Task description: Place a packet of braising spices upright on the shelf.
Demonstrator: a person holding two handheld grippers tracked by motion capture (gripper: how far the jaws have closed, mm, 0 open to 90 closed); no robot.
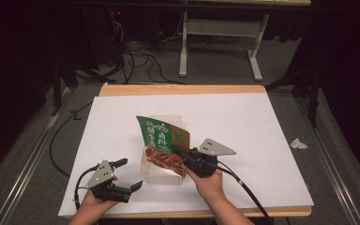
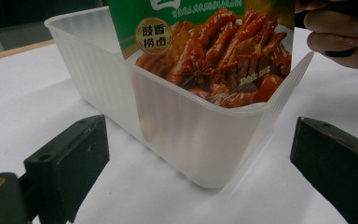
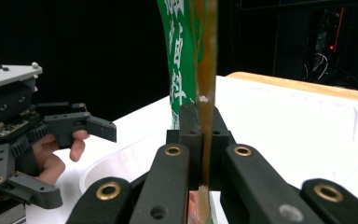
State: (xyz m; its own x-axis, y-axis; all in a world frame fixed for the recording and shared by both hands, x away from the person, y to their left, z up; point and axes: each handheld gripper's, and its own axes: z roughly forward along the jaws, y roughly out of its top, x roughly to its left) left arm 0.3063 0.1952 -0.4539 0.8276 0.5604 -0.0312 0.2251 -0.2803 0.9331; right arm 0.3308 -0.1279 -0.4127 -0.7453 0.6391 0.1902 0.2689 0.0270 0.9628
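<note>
A green snack packet [image 1: 161,137] printed with red braised food stands tilted, its lower end inside a clear plastic tub [image 1: 155,174] in the middle of the white board [image 1: 262,122]. My right gripper [image 1: 185,157] is shut on the packet's right edge; in the right gripper view [image 3: 200,126] the pads pinch the thin packet [image 3: 182,70] edge-on. My left gripper [image 1: 130,174] rests on the board left of the tub, open and holding nothing. In the left gripper view its jaws stand wide apart around the left gripper's midpoint [image 2: 200,144], facing the tub [image 2: 191,126] and packet [image 2: 214,46].
A crumpled white scrap [image 1: 298,144] lies on the grey surface right of the board. The wooden table edge [image 1: 183,89] runs along the back. Cables and a white frame leg [image 1: 183,47] stand on the floor beyond. The hand [image 2: 335,32] on the right gripper shows past the tub.
</note>
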